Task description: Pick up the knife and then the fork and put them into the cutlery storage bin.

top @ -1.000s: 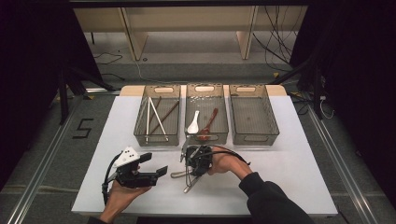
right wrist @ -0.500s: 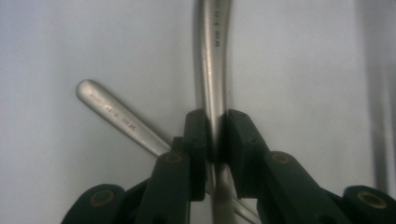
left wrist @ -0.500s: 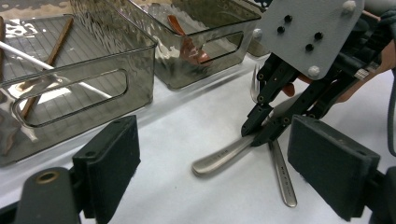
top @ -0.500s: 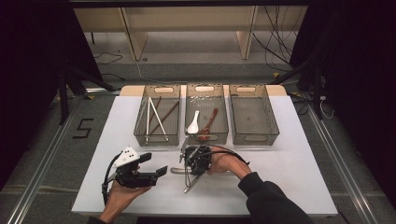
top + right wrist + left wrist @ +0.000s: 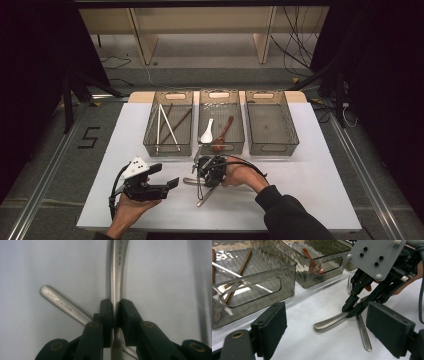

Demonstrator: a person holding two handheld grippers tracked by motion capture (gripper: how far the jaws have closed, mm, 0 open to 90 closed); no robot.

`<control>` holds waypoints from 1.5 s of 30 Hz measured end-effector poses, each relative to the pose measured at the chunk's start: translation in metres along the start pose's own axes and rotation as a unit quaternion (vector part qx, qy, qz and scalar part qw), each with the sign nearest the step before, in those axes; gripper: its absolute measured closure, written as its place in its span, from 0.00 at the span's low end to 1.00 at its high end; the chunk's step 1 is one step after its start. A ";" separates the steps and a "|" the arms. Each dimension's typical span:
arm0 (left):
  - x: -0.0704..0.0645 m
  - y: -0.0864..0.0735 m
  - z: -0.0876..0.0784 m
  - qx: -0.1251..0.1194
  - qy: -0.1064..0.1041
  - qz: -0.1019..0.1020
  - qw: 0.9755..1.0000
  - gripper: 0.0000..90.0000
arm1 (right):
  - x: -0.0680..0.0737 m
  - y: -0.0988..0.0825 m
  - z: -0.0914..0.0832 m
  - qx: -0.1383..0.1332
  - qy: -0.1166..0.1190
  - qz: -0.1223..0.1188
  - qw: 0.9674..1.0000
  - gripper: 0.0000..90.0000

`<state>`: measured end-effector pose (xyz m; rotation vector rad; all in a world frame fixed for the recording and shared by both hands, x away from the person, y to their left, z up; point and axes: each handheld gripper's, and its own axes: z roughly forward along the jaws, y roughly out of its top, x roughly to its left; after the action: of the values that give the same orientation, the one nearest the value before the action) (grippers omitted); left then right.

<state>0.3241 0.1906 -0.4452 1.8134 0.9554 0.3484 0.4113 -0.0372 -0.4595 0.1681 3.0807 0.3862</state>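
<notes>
Down at the near edge of the white worktop [image 5: 310, 175], the right gripper [image 5: 206, 172] points steeply downward, its fingers [image 5: 107, 315] having just closed onto the handle of a steel utensil [image 5: 329, 322] that lies crossed over a second utensil [image 5: 364, 333] — both just in front of the middle bin [image 5: 221, 119]. The right gripper view shows that pinch close up; the left gripper view shows the left gripper [image 5: 325, 325], fingers wide apart and empty, held level in an upturned palm — as it was a second ago.
</notes>
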 end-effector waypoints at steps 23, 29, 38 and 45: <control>0.002 0.000 -0.002 -0.005 0.004 -0.003 1.000 0.18 | -0.010 -0.012 -0.029 -0.064 -0.027 0.062 0.996 0.90; 0.002 0.000 -0.001 -0.005 0.004 -0.004 1.000 0.18 | -0.022 -0.025 -0.047 -0.108 -0.043 0.085 0.990 0.90; 0.002 0.000 -0.001 -0.010 0.004 -0.008 1.000 0.18 | -0.038 -0.044 -0.091 -0.162 -0.075 0.130 0.975 0.90; 0.003 0.000 -0.001 -0.010 0.004 -0.008 1.000 0.18 | -0.054 -0.058 -0.120 -0.183 -0.107 0.159 0.964 0.90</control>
<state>0.3250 0.1934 -0.4452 1.7861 0.9683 0.3542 0.4532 -0.1287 -0.3572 0.6457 2.7071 0.8748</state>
